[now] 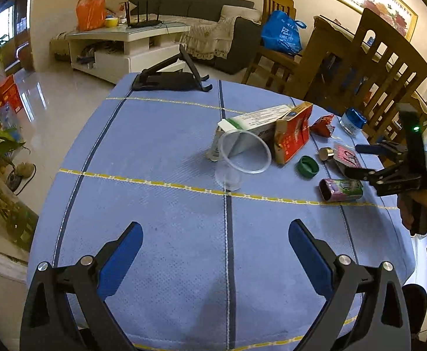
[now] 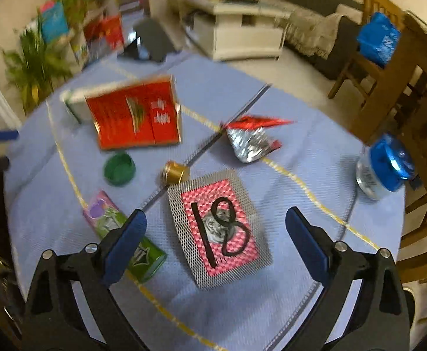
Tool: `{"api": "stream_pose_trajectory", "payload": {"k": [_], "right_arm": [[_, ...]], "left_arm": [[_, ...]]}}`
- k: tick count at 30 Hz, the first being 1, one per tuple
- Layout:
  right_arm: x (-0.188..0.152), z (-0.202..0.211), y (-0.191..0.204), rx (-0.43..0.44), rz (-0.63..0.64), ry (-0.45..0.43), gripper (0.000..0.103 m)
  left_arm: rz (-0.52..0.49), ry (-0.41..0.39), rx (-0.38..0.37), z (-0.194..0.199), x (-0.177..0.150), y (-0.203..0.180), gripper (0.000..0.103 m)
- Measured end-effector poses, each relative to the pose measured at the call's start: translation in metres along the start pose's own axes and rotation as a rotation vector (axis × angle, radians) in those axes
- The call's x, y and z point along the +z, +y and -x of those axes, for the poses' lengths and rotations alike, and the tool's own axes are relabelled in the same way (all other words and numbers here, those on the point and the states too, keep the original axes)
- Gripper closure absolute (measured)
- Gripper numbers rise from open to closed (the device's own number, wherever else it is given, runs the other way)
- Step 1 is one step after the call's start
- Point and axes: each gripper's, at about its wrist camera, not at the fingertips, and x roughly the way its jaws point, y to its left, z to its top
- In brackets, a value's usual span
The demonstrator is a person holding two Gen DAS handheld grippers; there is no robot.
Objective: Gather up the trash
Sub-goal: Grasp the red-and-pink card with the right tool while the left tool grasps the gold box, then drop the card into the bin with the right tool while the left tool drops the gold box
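- Left wrist view: left tongs point(image 1: 215, 244) are seen spread wide and empty, held above bare blue cloth on the desk point(image 1: 155, 210), well short of the litter.
- Trash is clustered toward the far right of the desk: clear plastic cup point(image 1: 237, 161) upright, white-green carton point(image 1: 254, 125) just behind it, red carton point(image 1: 292, 134) leaning against that, crumpled snack wrapper point(image 1: 323, 125), green bottle cap point(image 1: 307, 167), gold cap point(image 1: 326, 153), flattened green-purple box point(image 1: 340, 189).
- Blue-lidded jar point(image 1: 352, 121) stands near the desk's far edge; whether it counts as trash cannot be told.
- Right wrist view (blurred): right tongs point(image 2: 215, 234) are released, nothing gripped, poised over a pink foil packet marked "18" point(image 2: 220, 231); the green-purple box lies just beside the left finger.
- Step judged: approach for a first pick; nothing appears collected, and no bin is visible.
- Next move is judged to need lowering over the flat packet and pinching an edge, since it lies flush on the cloth.
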Motion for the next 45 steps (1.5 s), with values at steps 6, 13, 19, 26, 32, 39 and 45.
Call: {"api": "stream_pose_trajectory", "payload": {"k": [6, 13, 19, 26, 32, 39, 45], "right_arm": [[-0.005, -0.011, 0.003, 0.105, -0.082, 0.055, 0.042], [-0.058, 0.056, -0.024, 0.233, -0.322, -0.189, 0.042], [-0.130, 0.067, -0.070, 0.313, -0.593, -0.327, 0.042], [-0.136, 0.086, -0.079, 0.262, -0.604, -0.367, 0.041], [-0.132, 0.086, -0.074, 0.252, -0.575, -0.375, 0.041], [-0.138, 0.092, -0.085, 0.254, -0.620, -0.414, 0.041], [-0.143, 0.095, -0.087, 0.248, -0.639, -0.420, 0.040]], "left_arm": [[-0.007, -0.004, -0.017, -0.003, 0.000, 0.000, 0.007], [-0.077, -0.041, -0.057, -0.001, 0.027, -0.009, 0.007], [-0.247, -0.142, -0.001, -0.001, 0.085, -0.048, 0.007], [-0.624, -0.052, 0.056, -0.068, 0.102, -0.128, 0.015], [-0.676, 0.074, 0.049, -0.112, 0.102, -0.142, 0.044], [-0.672, 0.045, 0.014, -0.100, 0.092, -0.146, 0.083], [-0.675, 0.076, 0.011, -0.109, 0.074, -0.148, 0.085]]}}
